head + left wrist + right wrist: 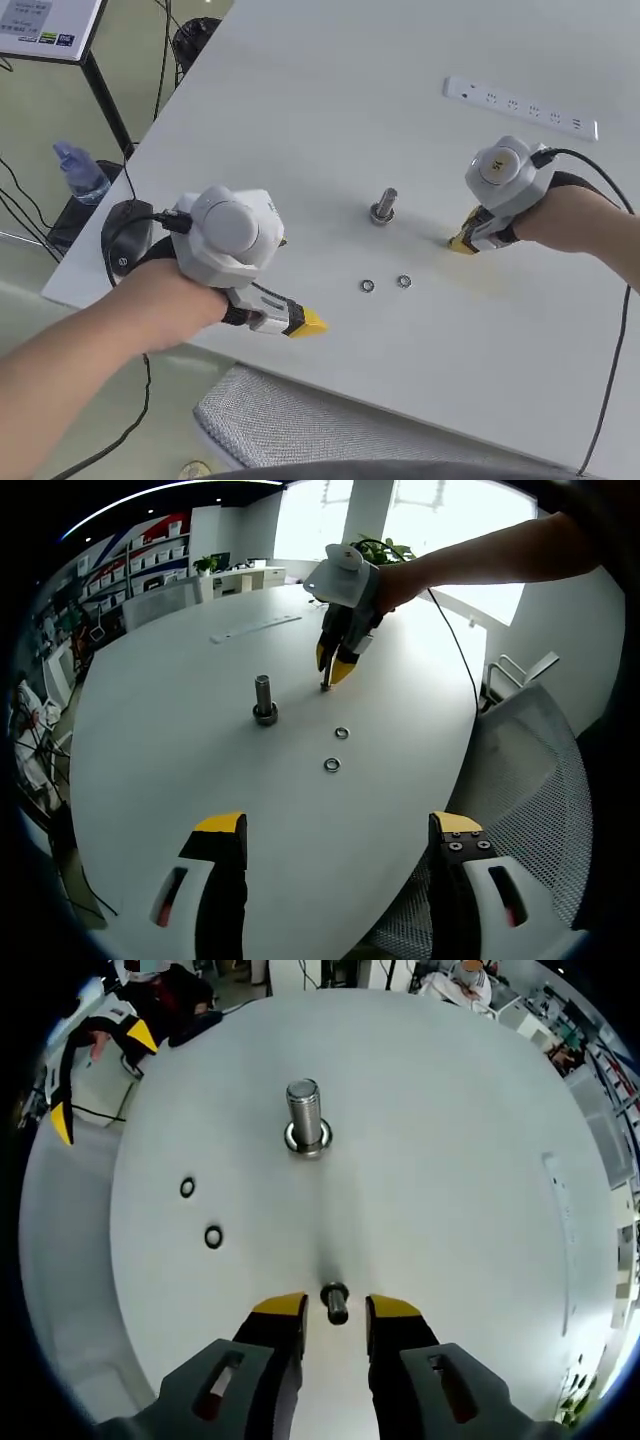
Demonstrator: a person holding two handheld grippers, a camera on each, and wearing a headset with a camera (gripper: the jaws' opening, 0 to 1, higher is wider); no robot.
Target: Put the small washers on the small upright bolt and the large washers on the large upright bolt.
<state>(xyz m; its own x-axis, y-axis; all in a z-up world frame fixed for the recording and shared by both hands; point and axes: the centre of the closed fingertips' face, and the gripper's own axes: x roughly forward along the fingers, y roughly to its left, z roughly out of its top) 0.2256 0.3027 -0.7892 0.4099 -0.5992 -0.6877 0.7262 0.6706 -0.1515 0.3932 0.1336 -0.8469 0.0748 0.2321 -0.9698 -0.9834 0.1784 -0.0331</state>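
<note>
- The large bolt (384, 206) stands upright on the white table (300, 100).
- One washer (368, 286) and a second washer (404, 281) lie flat just nearside of the bolt.
- The right gripper (462, 243) dips tabletop-low, right of the bolt.
- The left gripper (312, 322) sits beyond the washers, near the table's edge.

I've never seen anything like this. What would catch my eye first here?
On the white table a tall steel bolt stands upright, two small washers lying loose near it. The right tongs straddle a smaller upright bolt; the left tongs hang open at the near edge.
</note>
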